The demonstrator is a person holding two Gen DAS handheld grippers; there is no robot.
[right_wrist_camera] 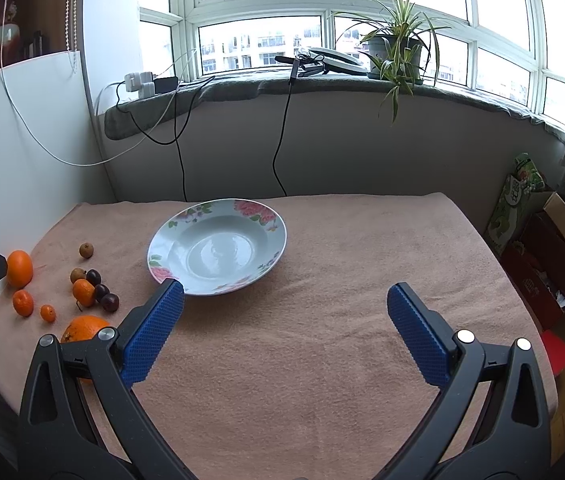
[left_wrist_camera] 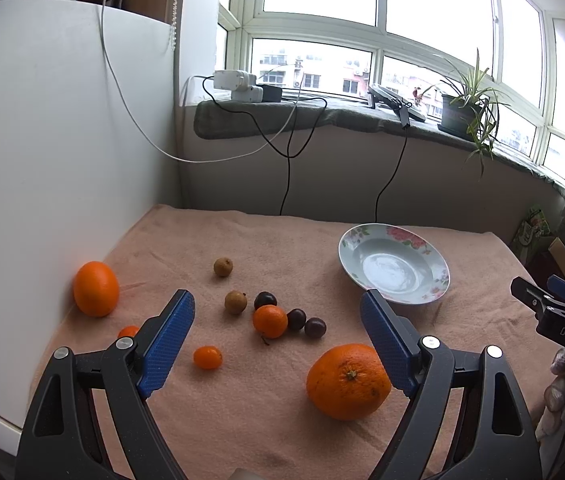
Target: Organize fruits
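Fruits lie scattered on the pink towel [left_wrist_camera: 282,240]. A big orange [left_wrist_camera: 348,381] sits just in front of my left gripper [left_wrist_camera: 278,320], which is open over the cluster. A second big orange [left_wrist_camera: 95,289] rests by the white wall. Between them lie a mandarin [left_wrist_camera: 269,321], a kumquat [left_wrist_camera: 207,357], two brown longans [left_wrist_camera: 235,301], and three dark plums [left_wrist_camera: 296,319]. The empty floral plate [right_wrist_camera: 218,252] stands beyond my right gripper [right_wrist_camera: 284,300], open over bare towel. In the right wrist view the fruit cluster [right_wrist_camera: 84,292] is at far left.
A white board [left_wrist_camera: 42,160] bounds the left side. Cables [left_wrist_camera: 288,168] hang from the window sill behind the table. A potted plant [right_wrist_camera: 396,48] stands on the sill. Boxes [right_wrist_camera: 554,264] sit beyond the table's right edge.
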